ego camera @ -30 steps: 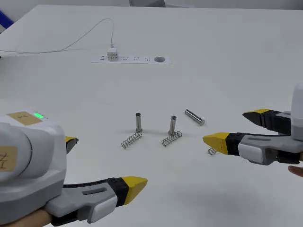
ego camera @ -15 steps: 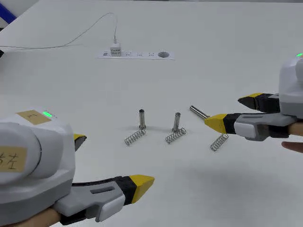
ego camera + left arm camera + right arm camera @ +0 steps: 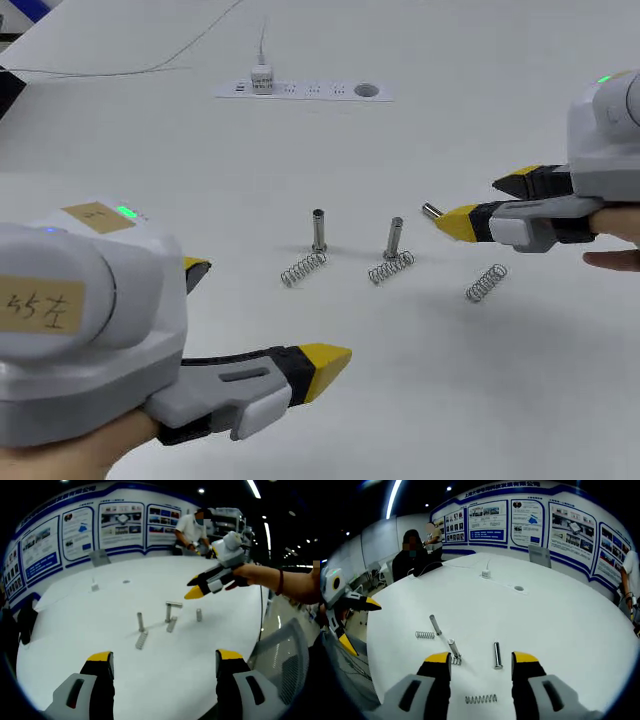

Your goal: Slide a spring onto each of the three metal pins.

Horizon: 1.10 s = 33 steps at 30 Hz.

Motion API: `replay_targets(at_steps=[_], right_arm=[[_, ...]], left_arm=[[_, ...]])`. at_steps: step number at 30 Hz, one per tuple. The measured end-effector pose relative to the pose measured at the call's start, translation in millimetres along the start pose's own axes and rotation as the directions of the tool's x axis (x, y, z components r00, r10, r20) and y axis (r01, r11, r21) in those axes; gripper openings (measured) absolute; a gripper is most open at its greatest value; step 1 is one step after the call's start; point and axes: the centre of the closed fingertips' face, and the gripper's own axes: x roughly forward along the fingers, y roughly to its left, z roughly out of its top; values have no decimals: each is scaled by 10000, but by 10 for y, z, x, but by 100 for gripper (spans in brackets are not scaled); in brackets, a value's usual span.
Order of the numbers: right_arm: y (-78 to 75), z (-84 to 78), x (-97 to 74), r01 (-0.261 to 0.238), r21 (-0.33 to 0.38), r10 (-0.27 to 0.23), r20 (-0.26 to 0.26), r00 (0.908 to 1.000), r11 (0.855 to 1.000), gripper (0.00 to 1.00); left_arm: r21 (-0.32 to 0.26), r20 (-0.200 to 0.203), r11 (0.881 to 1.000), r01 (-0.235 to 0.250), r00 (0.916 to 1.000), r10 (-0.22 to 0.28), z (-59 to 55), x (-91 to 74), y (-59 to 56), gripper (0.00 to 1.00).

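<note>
While both tongs hang released and grip nothing, the left tongs [image 3: 262, 315] are over the near edge of the white surface [image 3: 480, 400] and the right tongs [image 3: 482, 202] over its right side. Two pins [image 3: 319, 230] stand upright mid-surface, each with a spring [image 3: 303, 269] lying just beside its foot. A third pin [image 3: 432, 211] lies flat by the right tongs' tips, and a third spring [image 3: 486, 282] lies apart from it, nearer the near edge.

On the left gripper [image 3: 268, 314], a tan label [image 3: 42, 304] — "55", rest unclear.
</note>
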Motion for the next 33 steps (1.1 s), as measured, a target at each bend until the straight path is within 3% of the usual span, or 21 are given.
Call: replay_targets(at_steps=[16, 33], right_arm=[[-153, -49, 422, -101, 103, 104, -245, 9996, 9999, 32], [-255, -169, 788, 61, 126, -54, -568, 9984, 9999, 23]], left_arm=[[67, 31, 9999, 121, 9999, -121, -11, 62, 17, 84], [10, 0, 9999, 131, 9999, -131, -53, 106, 57, 82]])
